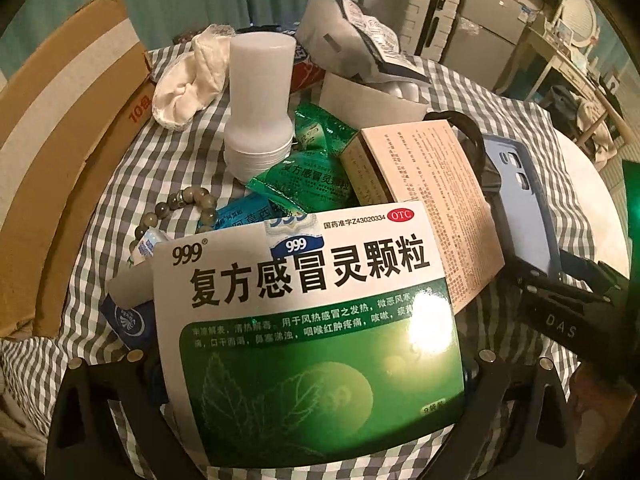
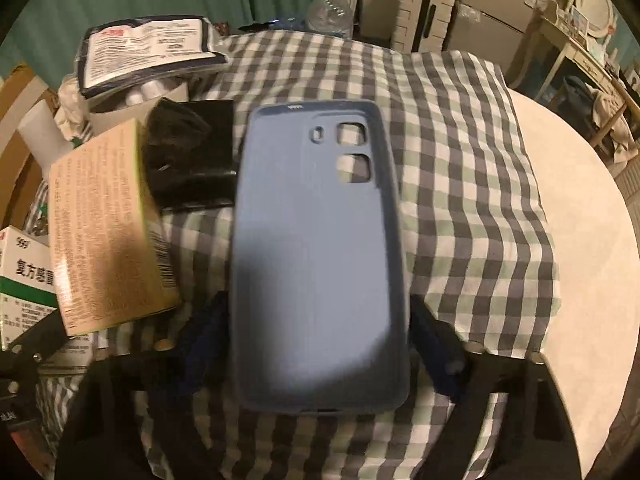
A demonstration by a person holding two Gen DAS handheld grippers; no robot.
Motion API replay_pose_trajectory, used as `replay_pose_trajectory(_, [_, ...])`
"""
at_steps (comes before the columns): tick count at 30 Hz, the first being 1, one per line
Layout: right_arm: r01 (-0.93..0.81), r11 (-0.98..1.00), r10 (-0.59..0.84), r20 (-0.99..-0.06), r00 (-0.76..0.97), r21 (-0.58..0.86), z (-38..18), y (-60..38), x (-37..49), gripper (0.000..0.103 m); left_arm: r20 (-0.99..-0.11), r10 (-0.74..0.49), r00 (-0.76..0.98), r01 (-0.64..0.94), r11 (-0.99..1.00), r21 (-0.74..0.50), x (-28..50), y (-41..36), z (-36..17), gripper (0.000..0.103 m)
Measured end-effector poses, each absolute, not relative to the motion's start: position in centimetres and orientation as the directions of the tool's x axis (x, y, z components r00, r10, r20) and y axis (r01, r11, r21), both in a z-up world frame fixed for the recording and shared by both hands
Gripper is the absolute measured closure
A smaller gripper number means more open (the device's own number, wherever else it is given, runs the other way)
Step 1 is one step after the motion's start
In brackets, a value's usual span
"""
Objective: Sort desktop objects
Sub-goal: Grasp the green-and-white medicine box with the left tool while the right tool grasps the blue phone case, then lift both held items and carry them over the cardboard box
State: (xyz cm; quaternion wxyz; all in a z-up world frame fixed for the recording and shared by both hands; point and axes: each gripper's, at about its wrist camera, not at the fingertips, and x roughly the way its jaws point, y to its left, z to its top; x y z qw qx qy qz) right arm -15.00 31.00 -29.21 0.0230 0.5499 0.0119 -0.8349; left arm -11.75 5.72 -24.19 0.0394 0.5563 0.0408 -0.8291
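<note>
A green and white medicine box (image 1: 308, 320) printed "999" fills the lower left wrist view, and my left gripper (image 1: 308, 380) is shut on its two sides, holding it above the clutter. In the right wrist view a blue phone case (image 2: 320, 248) lies inner side up over the checked cloth (image 2: 460, 180). My right gripper (image 2: 320, 344) is shut on its lower end, one pad against each long edge. The left wrist view also shows the phone case (image 1: 524, 200) and the right gripper's body at the right.
On the cloth lie a white plastic bottle (image 1: 260, 100), green sachets (image 1: 312, 176), a beige box (image 1: 432, 200), a bead bracelet (image 1: 180, 208), a white rag (image 1: 192, 80) and a mask pack (image 1: 352, 36). A cardboard box (image 1: 60, 140) stands at the left. The round table's edge (image 2: 592, 240) lies to the right.
</note>
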Motion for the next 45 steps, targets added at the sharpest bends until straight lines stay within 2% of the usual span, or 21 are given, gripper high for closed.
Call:
replay_pose_trajectory(10, [-0.015,-0.994,-0.093,-0.904,-0.418,0.109,-27.3,32.4,-14.2,0.024,-0.903,-0.014,-0.429,0.068,-0.998,-0.017,-10.1,5.0,-21.9,0.004])
replay_pose_trajectory(22, [-0.032,-0.994,-0.070,-0.840,-0.538,0.103,-21.7,32.1,-11.4,0.024,-0.850,-0.015,-0.527,0.053,-0.998,-0.015,-10.0,5.3,-16.8,0.004])
replay_pose_trajectory(26, [-0.049,-0.998,0.005,-0.810,-0.587,0.029,-19.1,31.5,-9.6,0.024,-0.831,-0.013,-0.557,0.048,-0.999,-0.016,-9.5,4.7,-14.9,0.004])
replay_pose_trajectory(30, [-0.055,-0.997,-0.009,-0.788,-0.616,0.054,-16.8,30.9,-7.4,0.024,-0.803,-0.001,-0.596,0.021,-1.000,-0.014,-8.2,4.0,-12.6,0.004])
replay_pose_trajectory(34, [-0.051,-0.999,0.033,-0.765,-0.643,0.000,-15.0,28.9,-5.0,0.024,-0.790,0.024,-0.612,-0.018,-1.000,-0.017,-7.5,3.3,-10.9,0.004])
replay_pose_trajectory(38, [-0.043,-0.998,-0.007,-0.751,-0.661,0.047,-13.1,28.0,-3.1,0.024,-0.751,0.046,-0.659,-0.051,-0.999,-0.016,-6.1,2.2,-8.9,0.004])
replay_pose_trajectory(45, [-0.021,-0.999,-0.004,-0.696,-0.718,0.027,-8.4,24.8,-0.7,0.024,-0.711,0.092,-0.697,-0.086,-0.995,-0.045,-4.4,-0.4,-6.1,0.004])
